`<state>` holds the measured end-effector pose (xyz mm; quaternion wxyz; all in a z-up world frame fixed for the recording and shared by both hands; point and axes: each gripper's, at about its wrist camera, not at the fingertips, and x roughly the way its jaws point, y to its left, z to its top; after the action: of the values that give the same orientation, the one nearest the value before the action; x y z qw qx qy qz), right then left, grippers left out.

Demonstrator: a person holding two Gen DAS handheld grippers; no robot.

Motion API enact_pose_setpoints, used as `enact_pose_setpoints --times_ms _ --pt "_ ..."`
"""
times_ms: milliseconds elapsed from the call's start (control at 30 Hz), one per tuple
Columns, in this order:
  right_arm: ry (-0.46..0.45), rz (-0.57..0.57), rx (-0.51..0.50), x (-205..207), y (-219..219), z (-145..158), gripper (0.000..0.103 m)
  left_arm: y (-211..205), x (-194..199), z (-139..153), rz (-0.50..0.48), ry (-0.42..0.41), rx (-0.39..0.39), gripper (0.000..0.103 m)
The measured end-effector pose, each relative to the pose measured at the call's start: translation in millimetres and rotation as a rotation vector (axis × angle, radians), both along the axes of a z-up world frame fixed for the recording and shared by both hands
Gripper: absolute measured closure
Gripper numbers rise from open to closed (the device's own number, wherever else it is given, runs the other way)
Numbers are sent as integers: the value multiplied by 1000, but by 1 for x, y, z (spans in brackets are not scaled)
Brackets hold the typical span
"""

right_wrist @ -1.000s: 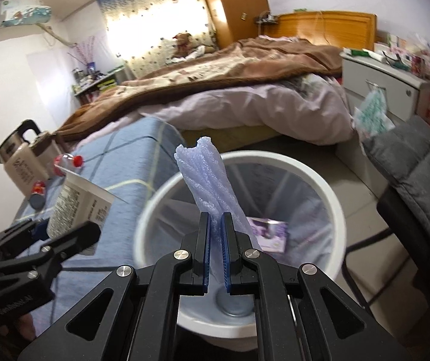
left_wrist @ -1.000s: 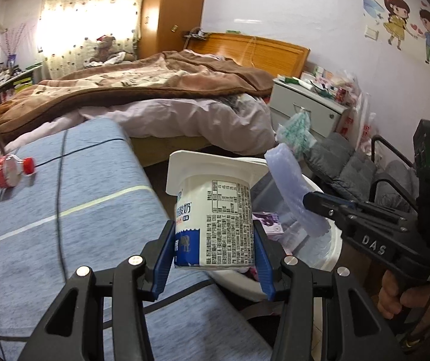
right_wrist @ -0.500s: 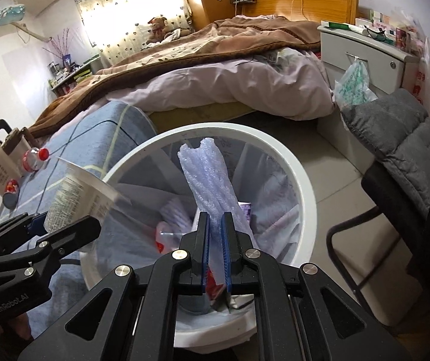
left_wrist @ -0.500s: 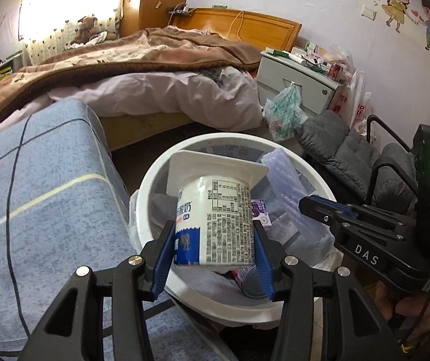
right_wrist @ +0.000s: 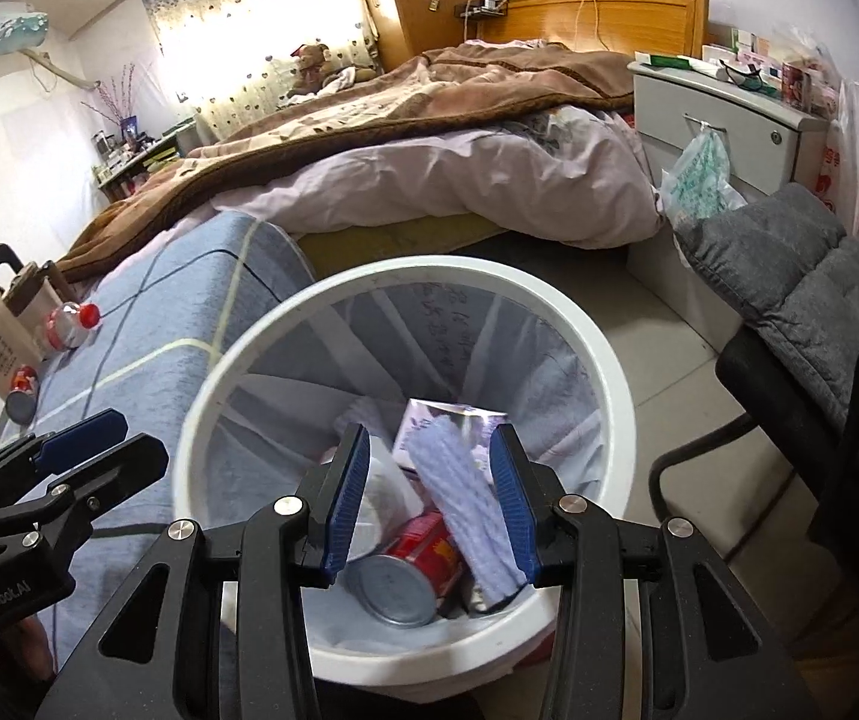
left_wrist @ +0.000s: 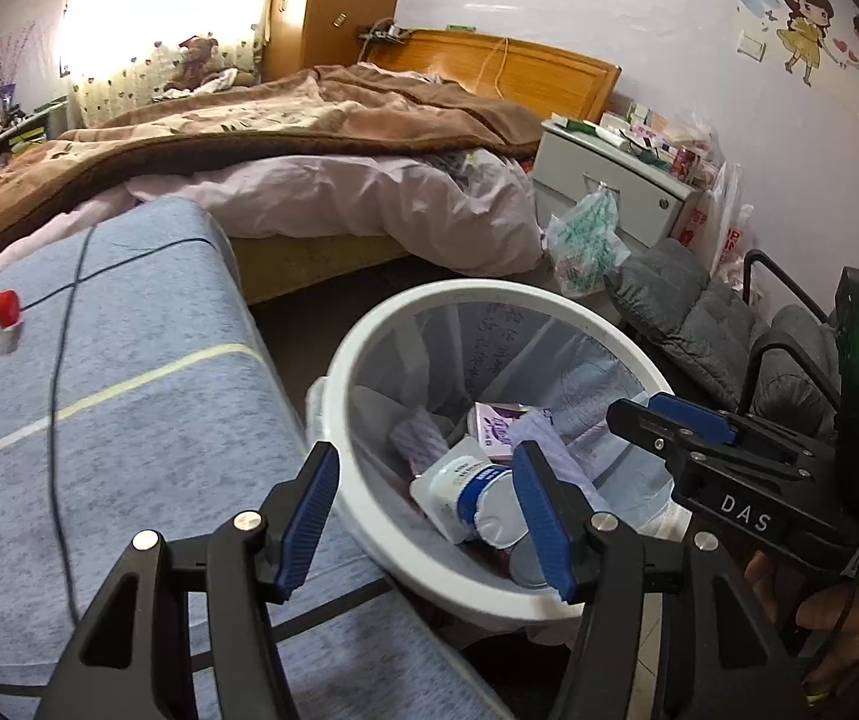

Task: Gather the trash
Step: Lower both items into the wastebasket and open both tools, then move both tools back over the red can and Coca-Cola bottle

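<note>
The left gripper point(left_wrist: 426, 519) and right gripper point(right_wrist: 432, 495) are held side by side, fingers point(left_wrist: 309, 513) spread wide, nothing gripped.

You are looking down into a white bin point(right_wrist: 609, 360) with a clear liner. A yogurt cup point(left_wrist: 477, 501) is lying on its side at its 6 o'clock, foil base facing you. A ribbed lilac foam strip point(right_wrist: 465, 495) is leaning toward 12 o'clock over a red can point(right_wrist: 411, 570), against a purple carton point(right_wrist: 477, 420).
</note>
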<state>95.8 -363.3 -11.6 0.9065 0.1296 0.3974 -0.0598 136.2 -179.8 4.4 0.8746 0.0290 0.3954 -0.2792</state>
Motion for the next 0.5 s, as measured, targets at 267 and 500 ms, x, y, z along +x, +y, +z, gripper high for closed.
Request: enact_pose_setpoints --times_ms 267,500 --pt "-67 49 0 -5 30 19 60 40 -6 15 74 -40 -32 40" --pt "-102 136 5 2 68 29 60 96 -6 22 210 -76 -60 37"
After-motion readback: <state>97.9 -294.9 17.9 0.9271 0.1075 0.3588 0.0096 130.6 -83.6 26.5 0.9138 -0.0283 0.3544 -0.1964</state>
